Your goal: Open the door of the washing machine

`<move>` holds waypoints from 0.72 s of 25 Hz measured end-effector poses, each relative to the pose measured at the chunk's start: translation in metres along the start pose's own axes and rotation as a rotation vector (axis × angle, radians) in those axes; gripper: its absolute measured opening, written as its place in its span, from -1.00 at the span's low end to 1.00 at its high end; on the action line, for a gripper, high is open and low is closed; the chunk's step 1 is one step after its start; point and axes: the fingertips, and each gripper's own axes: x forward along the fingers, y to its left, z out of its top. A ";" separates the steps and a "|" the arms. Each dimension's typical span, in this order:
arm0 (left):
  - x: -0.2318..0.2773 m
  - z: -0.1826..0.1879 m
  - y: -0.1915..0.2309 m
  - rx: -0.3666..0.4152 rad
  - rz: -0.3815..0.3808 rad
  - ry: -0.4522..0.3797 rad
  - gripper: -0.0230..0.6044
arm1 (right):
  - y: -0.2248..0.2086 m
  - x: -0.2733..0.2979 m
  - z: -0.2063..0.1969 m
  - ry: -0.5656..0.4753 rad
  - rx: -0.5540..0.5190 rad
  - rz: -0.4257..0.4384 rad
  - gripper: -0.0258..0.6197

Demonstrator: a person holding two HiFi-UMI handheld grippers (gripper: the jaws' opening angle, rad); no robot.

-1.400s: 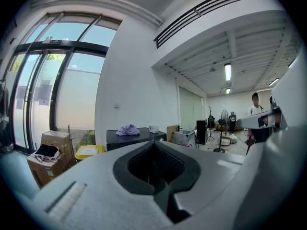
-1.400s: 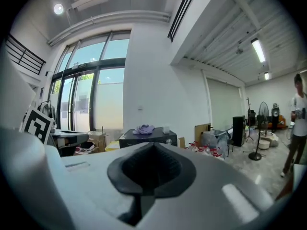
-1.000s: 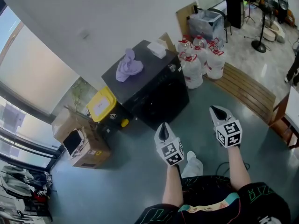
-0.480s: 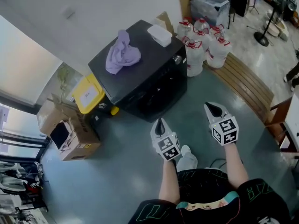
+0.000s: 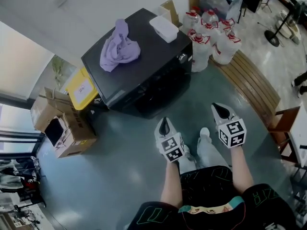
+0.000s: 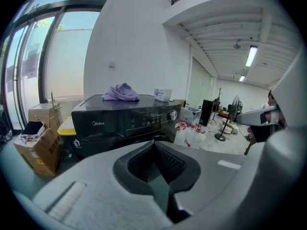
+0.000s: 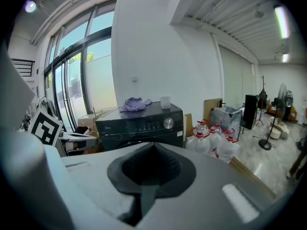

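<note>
- Both claws have drawn nearer to the washing machine (image 5: pixel 144 66) than a second ago, and the machine now fills more of the head view, its front turned toward the person
- Left claw (image 5: pixel 164 123): its jaws are pressed together with nothing between them; it points at the machine's front but stands clear of it
- Right claw (image 5: pixel 219 110): its jaws are likewise pressed together and empty; it hangs in front of the machine's right corner, also apart from it
- Door (image 5: pixel 154 96): it sits in the dark front face of the machine, below the control strip with its one round dial (image 5: pixel 182 58); it looks shut and neither claw touches it
- Progress, as I judge it: only the approach is under way, and nothing of the opening itself is done
- Left to do: reach the door, find its edge or handle, take hold and swing it out; no handle can be made out in the dark front
- Count: one machine, one door and two claws
- On top of the machine: one purple cloth (image 5: pixel 119 47) and one white tub (image 5: pixel 164 28)
- Right of the machine: at least five red-capped water jugs (image 5: pixel 200 49)
- Left of the machine: one yellow-lidded bin (image 5: pixel 81 87) and two cardboard boxes (image 5: pixel 64 133)
</note>
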 end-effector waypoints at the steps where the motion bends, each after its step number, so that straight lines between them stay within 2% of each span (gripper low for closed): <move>1: 0.005 0.001 0.001 0.001 0.014 0.003 -0.89 | -0.004 0.008 0.001 0.001 0.002 0.015 -0.91; 6: 0.031 0.016 0.008 -0.030 0.109 0.007 -0.89 | -0.010 0.060 0.027 -0.002 -0.046 0.142 -0.91; 10: 0.061 0.041 -0.014 -0.031 0.132 -0.024 -0.89 | -0.024 0.095 0.057 -0.029 -0.070 0.213 -0.91; 13: 0.071 0.039 -0.021 -0.040 0.158 -0.010 -0.89 | -0.027 0.119 0.056 -0.004 -0.077 0.266 -0.91; 18: 0.067 0.017 0.012 -0.076 0.262 0.063 -0.89 | -0.006 0.149 0.040 0.065 -0.145 0.342 -0.91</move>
